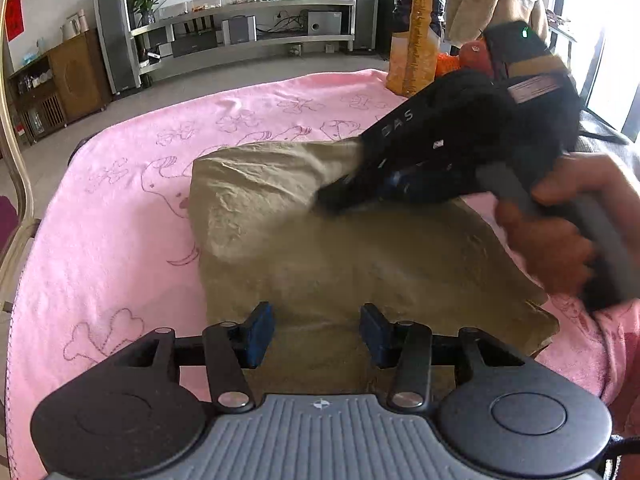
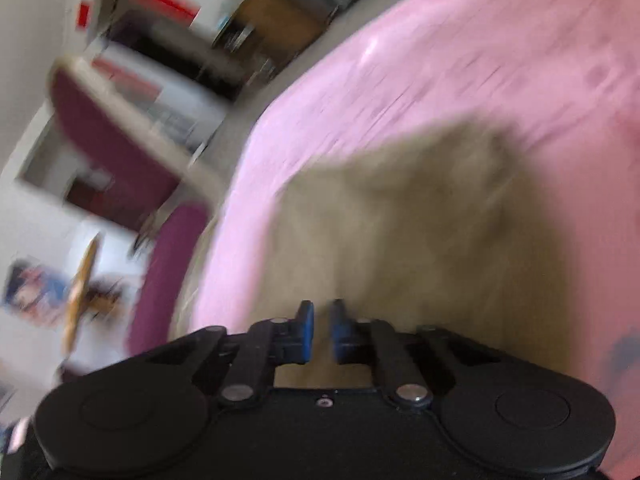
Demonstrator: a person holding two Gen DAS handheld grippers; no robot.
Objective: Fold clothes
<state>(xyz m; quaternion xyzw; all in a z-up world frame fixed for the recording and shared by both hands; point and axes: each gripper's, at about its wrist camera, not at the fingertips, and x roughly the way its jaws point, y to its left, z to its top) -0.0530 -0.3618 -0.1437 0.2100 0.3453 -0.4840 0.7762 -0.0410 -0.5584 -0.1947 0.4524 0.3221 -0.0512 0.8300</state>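
The pink blanket with its line-drawn animals covers the whole worktop and fills most of the left wrist view, running from the lower left corner up to the middle of the frame. On it, at the centre of that view, lies the olive-khaki garment, already brought in to a compact, roughly four-sided shape with a raised, rumpled fold along its upper left edge and a loose corner sticking out at lower right. That says to me the folding is well along: the big folds look done, and what seems left is flattening that puffed upper edge, tucking the stray corner, and perhaps one more fold over.

At the right of the frame a hand holds the right tongs, whose tips come down onto the garment near its upper middle. In their own badly smeared view the blue pads stand almost together with only a slim gap, so I read them as closed; I see no cloth pinched between them.

The left tongs, at the bottom centre, stand parted over the garment's near edge, gripping nothing.
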